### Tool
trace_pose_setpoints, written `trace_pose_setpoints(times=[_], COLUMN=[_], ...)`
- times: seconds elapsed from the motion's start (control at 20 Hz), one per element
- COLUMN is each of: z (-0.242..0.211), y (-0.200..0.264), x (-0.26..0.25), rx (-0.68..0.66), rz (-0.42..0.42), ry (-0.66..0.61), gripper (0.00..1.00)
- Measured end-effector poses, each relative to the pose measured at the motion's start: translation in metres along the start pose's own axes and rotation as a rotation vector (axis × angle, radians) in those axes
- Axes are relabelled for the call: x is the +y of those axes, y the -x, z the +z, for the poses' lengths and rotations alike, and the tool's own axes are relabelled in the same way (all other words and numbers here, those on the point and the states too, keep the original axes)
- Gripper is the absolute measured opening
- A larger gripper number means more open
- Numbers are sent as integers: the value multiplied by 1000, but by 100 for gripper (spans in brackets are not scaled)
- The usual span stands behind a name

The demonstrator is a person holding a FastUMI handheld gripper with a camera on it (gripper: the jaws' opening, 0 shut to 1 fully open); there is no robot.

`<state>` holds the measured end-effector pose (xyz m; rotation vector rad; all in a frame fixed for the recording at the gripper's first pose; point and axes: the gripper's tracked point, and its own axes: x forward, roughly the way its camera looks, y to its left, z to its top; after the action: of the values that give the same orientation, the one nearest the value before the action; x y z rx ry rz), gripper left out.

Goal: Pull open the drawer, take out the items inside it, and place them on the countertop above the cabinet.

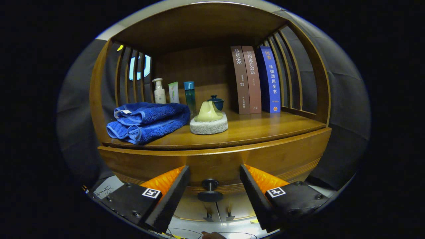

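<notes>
A wooden cabinet holds a drawer (272, 159) with a curved brown front, closed under the countertop (265, 127). A dark round knob (210, 191) sticks out of the drawer's lower middle. My gripper (215, 177) is open, one finger on each side of the knob and not touching it. The drawer's inside is hidden. On the countertop lie a folded blue towel (147, 121) and a round white sponge (209, 127) with a pale yellow piece (208, 113) on top.
Behind the towel stand a white pump bottle (159, 91), a pale green box (173, 92) and a teal bottle (190, 96). A dark blue lidded cup (216, 102) sits behind the sponge. Three upright books (254, 79) lean at the back right. Slatted wooden sides enclose the shelf.
</notes>
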<state>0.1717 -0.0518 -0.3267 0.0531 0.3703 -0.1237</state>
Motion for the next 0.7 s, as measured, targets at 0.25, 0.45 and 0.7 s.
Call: trace_pose_setpoints(times=[0.25,0.45,0.7], z=[0,-2,11], y=[-2,-1,36], x=[1,0,-7], rx=[-8,15,-20], rz=[-10,-16,-28], ry=[11,14,-5], gripper=[100,100,100])
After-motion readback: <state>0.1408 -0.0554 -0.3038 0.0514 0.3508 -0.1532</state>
